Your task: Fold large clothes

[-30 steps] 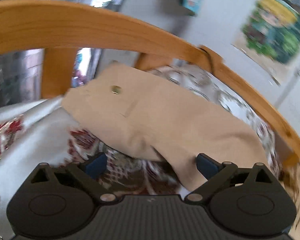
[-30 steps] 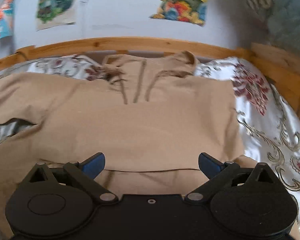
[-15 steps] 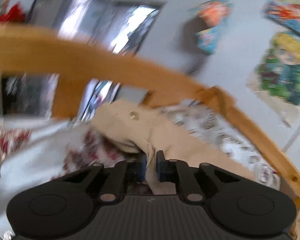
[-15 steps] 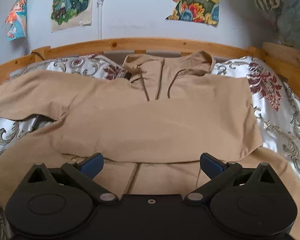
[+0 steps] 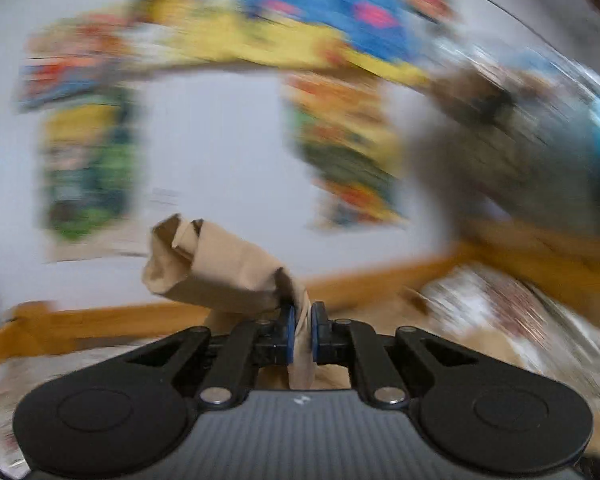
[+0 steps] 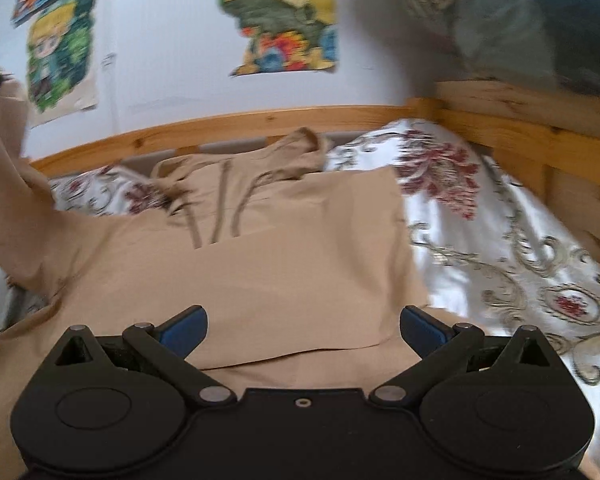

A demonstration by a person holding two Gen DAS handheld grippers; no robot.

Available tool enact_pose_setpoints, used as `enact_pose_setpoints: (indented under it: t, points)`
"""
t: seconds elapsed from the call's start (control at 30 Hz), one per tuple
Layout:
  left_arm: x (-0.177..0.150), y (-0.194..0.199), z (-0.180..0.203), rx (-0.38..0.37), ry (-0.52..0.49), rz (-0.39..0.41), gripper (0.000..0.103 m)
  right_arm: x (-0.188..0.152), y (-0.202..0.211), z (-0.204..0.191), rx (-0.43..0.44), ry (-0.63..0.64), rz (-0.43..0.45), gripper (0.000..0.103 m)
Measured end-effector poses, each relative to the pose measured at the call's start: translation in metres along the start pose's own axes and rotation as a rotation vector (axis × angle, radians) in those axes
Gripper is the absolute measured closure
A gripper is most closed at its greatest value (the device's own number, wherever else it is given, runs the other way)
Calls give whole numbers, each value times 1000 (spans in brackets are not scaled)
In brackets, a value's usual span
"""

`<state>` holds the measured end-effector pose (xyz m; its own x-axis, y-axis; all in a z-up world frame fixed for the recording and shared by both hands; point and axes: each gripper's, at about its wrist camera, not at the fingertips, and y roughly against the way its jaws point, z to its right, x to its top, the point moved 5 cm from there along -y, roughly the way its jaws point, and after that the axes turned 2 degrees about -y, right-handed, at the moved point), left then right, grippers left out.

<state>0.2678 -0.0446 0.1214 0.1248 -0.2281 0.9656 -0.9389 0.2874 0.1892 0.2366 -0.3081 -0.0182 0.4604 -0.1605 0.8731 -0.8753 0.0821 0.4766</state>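
While left tool pinches one hoodie sleeve, right tool spread, holding nothing.

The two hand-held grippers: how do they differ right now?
The left hand-held gripper is clamped on the tan hoodie's sleeve; the right hand-held gripper is wide open, holding nothing. The left lifts cloth into the air; the right hovers over the hoodie's body lying on the bed. Both have blue pads.

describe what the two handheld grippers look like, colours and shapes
Both the left gripper and right gripper are matte black, with two round discs, angled link arms, silver pivot pins and blue finger pads. The left body is ribbed grey; the right is smooth black. No cables or sleeves show.
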Motion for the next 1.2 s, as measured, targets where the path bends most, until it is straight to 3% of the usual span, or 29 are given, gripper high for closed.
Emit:
enact_pose_setpoints:
  t: [0.17,0.27,0.33,0.37,0.4,0.5,0.7,0.8,0.9,1.03,1.1,1.2]
  points:
    - [-53,-36,82,-204,-163,-130,91,2,-4,42,-72,-89,7,1]
    - [-96,-46,114,-280,-197,-242,80,-3,-12,63,-76,-176,-14,2]
    - [-116,-42,122,-304,-184,-284,65,-10,-15,71,-68,-201,-27,3]
    - [-121,-37,121,-319,-169,-296,42,-13,-16,72,-63,-208,-37,3]
    - [-126,-32,117,-326,-143,-299,26,-16,-17,73,-54,-216,-48,3]
    - [-136,-16,101,-331,-93,-313,19,-18,-17,70,-4,-234,-52,3]
    - [-142,-3,43,-185,-28,-372,13,-21,-17,44,125,-194,-55,3]
    - [-153,1,-5,-45,21,-404,11,-27,-23,34,147,-168,-91,6]
    - [-169,1,-45,34,40,-446,11,-27,-29,36,225,-310,-153,10]
    - [-193,-5,-81,74,-3,-514,11,-15,-42,38,384,-584,-223,9]
    - [-199,-13,-86,83,-53,-524,11,-10,-55,32,381,-654,-265,4]
    - [-201,-32,-86,98,-115,-529,18,-7,-72,18,362,-668,-352,5]
